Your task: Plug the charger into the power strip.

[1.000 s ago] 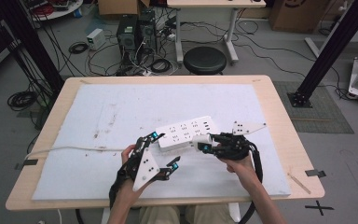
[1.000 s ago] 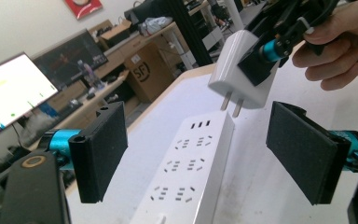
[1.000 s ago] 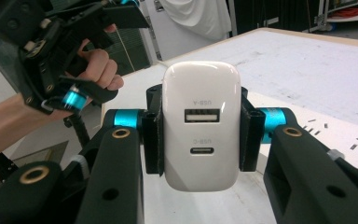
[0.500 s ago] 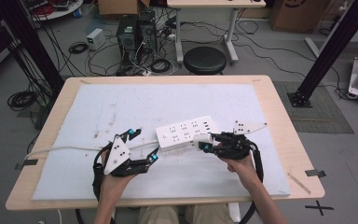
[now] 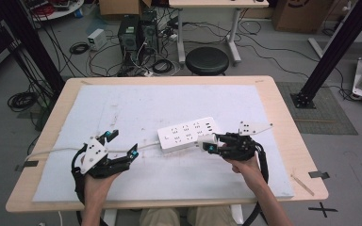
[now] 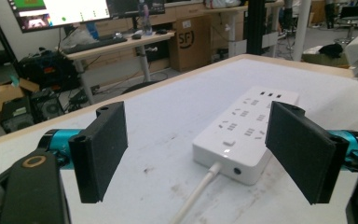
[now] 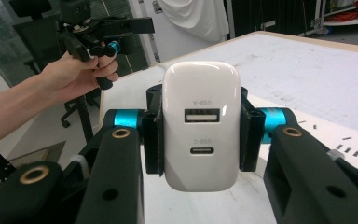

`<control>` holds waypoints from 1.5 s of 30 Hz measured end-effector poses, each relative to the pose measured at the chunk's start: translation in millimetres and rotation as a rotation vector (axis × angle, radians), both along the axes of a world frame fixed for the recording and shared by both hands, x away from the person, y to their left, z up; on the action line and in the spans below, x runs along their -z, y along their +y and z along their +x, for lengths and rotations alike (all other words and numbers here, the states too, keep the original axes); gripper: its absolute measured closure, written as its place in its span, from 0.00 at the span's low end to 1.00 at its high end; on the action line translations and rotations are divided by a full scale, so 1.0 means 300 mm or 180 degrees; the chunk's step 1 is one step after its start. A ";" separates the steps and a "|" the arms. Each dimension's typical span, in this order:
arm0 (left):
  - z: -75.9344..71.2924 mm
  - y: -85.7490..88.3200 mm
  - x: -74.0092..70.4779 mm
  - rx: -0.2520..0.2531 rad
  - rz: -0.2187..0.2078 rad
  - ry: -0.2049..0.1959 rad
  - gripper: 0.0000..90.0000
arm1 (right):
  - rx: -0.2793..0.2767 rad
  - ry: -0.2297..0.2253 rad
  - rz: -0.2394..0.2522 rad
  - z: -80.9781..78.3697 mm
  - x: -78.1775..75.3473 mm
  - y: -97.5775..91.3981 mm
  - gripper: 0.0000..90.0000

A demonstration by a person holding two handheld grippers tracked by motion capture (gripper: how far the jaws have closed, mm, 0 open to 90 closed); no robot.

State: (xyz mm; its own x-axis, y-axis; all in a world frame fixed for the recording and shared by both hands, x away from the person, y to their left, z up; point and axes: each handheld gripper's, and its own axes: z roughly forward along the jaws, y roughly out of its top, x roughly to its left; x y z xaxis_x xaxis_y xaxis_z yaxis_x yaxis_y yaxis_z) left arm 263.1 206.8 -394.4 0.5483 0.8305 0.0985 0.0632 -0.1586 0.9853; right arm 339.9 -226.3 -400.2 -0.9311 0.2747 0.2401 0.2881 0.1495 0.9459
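A white power strip (image 5: 187, 135) lies flat mid-table, its cord (image 5: 52, 151) trailing left. My left gripper (image 5: 122, 143) is near the front left, well left of the strip, open with nothing between its jaws. In the left gripper view the strip (image 6: 247, 133) lies ahead between the spread jaws of the left gripper (image 6: 204, 149), and the cord (image 6: 198, 193) runs toward me. My right gripper (image 5: 210, 146) is at the strip's right end, shut on a white USB charger (image 5: 206, 139). The right gripper view shows the charger (image 7: 200, 126) clamped by its sides, ports facing the camera.
A white mat (image 5: 169, 103) covers the wooden table (image 5: 283, 117). Behind the far edge are a black stool (image 5: 208, 60), computer towers (image 5: 136, 33) and loose cables on the floor. Black frame posts stand at the left and right. The left hand and gripper (image 7: 107, 35) are seen in the right gripper view.
My left gripper has moved left along the front of the table, away from the power strip. The right gripper has stayed put with the charger.
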 end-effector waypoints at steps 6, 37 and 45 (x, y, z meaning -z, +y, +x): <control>-0.001 0.040 0.016 -0.0048 -0.0032 0.0091 0.23 | -0.0064 -0.0089 -0.0114 0.023 -0.002 -0.004 0.70; -0.039 0.125 0.060 -0.0256 -0.0051 0.0119 0.23 | -0.0645 -0.0410 -0.1560 0.297 -0.154 0.086 0.70; -0.050 0.145 0.068 -0.0287 -0.0049 0.0129 0.24 | -0.0930 -0.0462 -0.2120 0.387 -0.158 0.133 0.70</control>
State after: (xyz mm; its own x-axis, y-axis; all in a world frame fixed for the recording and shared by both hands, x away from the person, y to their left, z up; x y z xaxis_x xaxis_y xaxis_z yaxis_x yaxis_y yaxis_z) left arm 248.0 250.1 -414.9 0.4744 0.8779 0.0646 0.1166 -0.1354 0.9839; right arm 456.0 -186.3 -352.7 -0.9982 0.0554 -0.0219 0.0276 0.7564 0.6536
